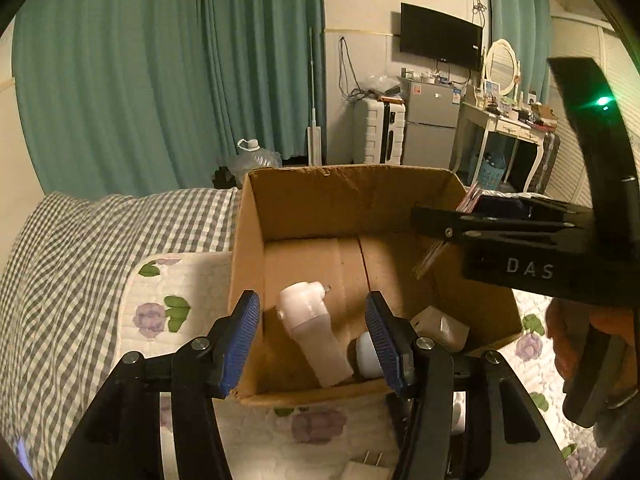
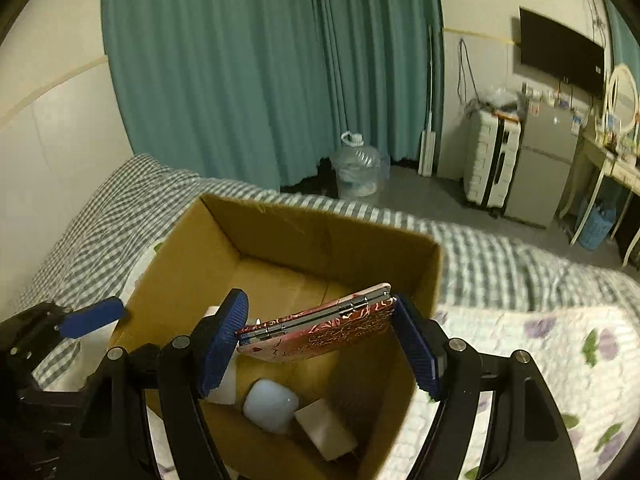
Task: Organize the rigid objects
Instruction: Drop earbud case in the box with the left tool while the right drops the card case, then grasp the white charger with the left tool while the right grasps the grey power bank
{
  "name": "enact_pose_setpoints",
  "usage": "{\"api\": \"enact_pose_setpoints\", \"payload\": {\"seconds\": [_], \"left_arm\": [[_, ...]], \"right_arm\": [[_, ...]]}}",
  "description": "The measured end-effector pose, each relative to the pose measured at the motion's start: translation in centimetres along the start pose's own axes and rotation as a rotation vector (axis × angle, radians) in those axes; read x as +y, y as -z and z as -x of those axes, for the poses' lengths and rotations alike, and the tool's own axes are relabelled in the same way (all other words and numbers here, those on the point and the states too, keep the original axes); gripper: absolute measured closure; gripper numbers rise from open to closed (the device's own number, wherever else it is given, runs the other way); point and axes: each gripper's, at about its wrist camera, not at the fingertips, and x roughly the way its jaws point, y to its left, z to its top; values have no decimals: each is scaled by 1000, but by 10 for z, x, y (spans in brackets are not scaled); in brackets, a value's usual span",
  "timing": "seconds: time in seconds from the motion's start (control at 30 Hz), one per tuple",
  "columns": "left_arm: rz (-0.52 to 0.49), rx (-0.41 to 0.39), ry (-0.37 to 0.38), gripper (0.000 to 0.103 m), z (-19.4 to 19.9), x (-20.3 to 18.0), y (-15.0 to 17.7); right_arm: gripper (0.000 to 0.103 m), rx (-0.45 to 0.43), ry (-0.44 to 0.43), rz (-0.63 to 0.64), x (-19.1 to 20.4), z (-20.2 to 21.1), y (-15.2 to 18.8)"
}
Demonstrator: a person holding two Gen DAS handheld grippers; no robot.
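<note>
An open cardboard box (image 1: 304, 196) (image 2: 188, 264) stands on the bed. Inside lie a white bottle-shaped device (image 1: 310, 332), a pale blue rounded case (image 2: 271, 404) (image 1: 363, 354) and a small white box (image 2: 326, 428) (image 1: 440, 326). My right gripper (image 2: 320, 340) is shut on a red patterned compact mirror (image 2: 320, 330) and holds it flat above the box opening; the mirror's edge shows in the left wrist view (image 1: 432, 256). My left gripper (image 1: 312, 344) is open and empty over the box's near wall; one of its blue fingers (image 2: 94, 316) shows in the right wrist view.
The bed has a grey checked sheet (image 1: 80, 248) and a floral quilt (image 2: 540, 360). A white charger plug (image 1: 366, 468) lies on the quilt in front of the box. A water jug (image 2: 356, 168), suitcase (image 2: 492, 160), fridge (image 1: 432, 120) and dressing table (image 1: 504, 124) stand beyond.
</note>
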Motion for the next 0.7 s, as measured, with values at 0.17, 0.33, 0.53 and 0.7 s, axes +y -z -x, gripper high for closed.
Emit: {"api": "enact_pose_setpoints", "payload": {"seconds": [0.17, 0.33, 0.53, 0.7], "left_arm": [[6, -11, 10, 46, 19, 1, 2], [-7, -5, 37, 44, 44, -6, 29], [-20, 96, 67, 44, 36, -18, 89], [-58, 221, 48, 44, 5, -32, 137]], "right_arm": [[18, -35, 34, 16, 6, 44, 4], [17, -49, 61, 36, 8, 97, 29], [17, -17, 71, 25, 7, 126, 84], [17, 43, 56, -3, 3, 122, 136]]}}
